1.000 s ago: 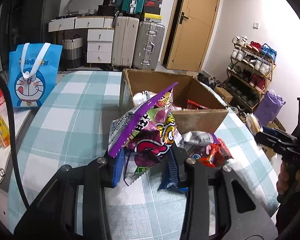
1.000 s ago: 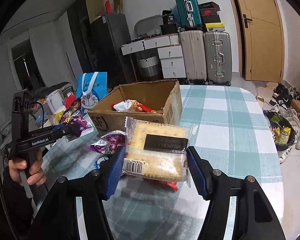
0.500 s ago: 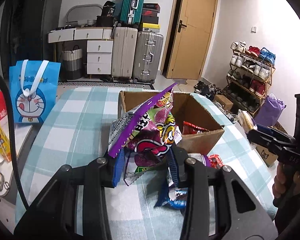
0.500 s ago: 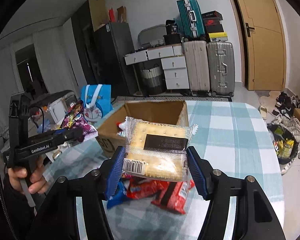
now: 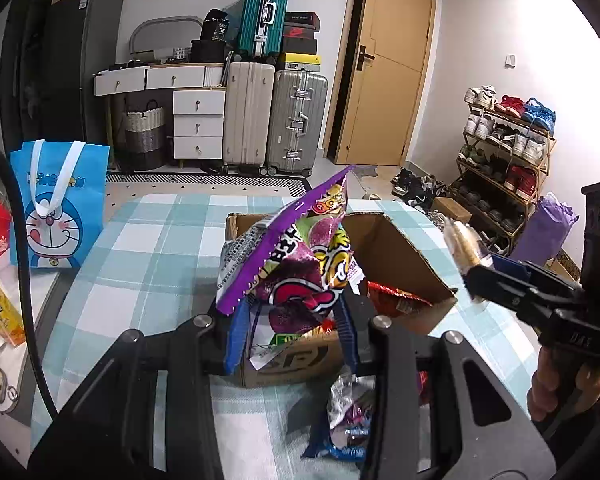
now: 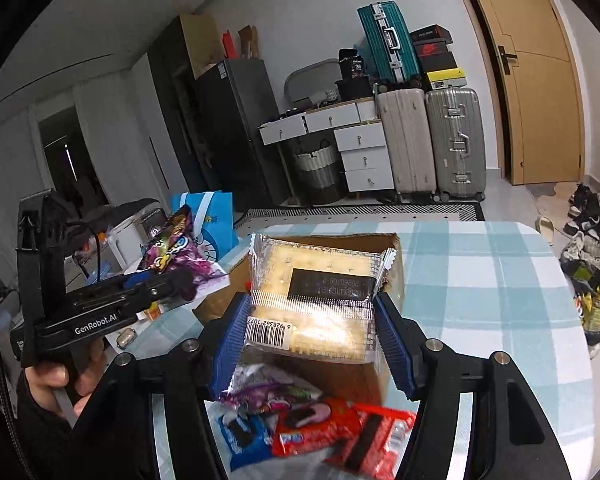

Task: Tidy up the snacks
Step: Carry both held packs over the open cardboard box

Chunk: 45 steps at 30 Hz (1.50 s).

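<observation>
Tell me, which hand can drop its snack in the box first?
Probably the left. Its gripper holds the purple bag right at the box opening; the right gripper's crackers look about as close.

Black tool (image 6: 312,332), blue ribbed pads (image 6: 228,340), silver screws, "GenRobot.AI" marking, dark sleeve (image 6: 40,432).

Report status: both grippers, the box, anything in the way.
Left gripper shut on purple snack bag. Right gripper shut on cracker pack. Both above cardboard box. Loose snacks on table beside box; path clear.
</observation>
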Motion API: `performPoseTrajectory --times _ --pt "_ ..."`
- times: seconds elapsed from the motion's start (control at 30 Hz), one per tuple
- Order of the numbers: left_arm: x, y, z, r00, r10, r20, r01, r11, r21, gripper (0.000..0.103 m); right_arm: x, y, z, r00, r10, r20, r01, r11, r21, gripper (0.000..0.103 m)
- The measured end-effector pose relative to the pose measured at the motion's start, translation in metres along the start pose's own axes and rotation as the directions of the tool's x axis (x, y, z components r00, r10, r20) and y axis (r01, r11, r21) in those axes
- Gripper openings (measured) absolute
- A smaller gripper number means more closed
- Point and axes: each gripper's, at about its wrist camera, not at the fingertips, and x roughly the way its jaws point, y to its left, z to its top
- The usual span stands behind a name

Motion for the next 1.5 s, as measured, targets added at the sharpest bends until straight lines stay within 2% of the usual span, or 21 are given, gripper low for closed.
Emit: performPoseTrajectory --times 0.5,1.17,1.5 --pt "0.059 -0.004 0.006 0.998 0.023 -0.056 -0.022 0.999 0.028 0.035 0.048 -0.01 0.015 0.998 -0.019 -0.064 0.021 1.0 0.018 0.063" --pt "0.102 -0.004 0.005 0.993 0.046 -0.105 -0.04 0.997 0.059 0.035 0.079 -0.012 0.015 0.992 -0.038 -0.122 0.039 0.999 0.005 0.063" --pt "0.115 -0.016 0.001 0.99 0.046 -0.135 -0.033 0.995 0.099 0.035 0.088 -0.016 0.01 0.99 -0.046 -0.132 0.047 0.999 0.005 0.063"
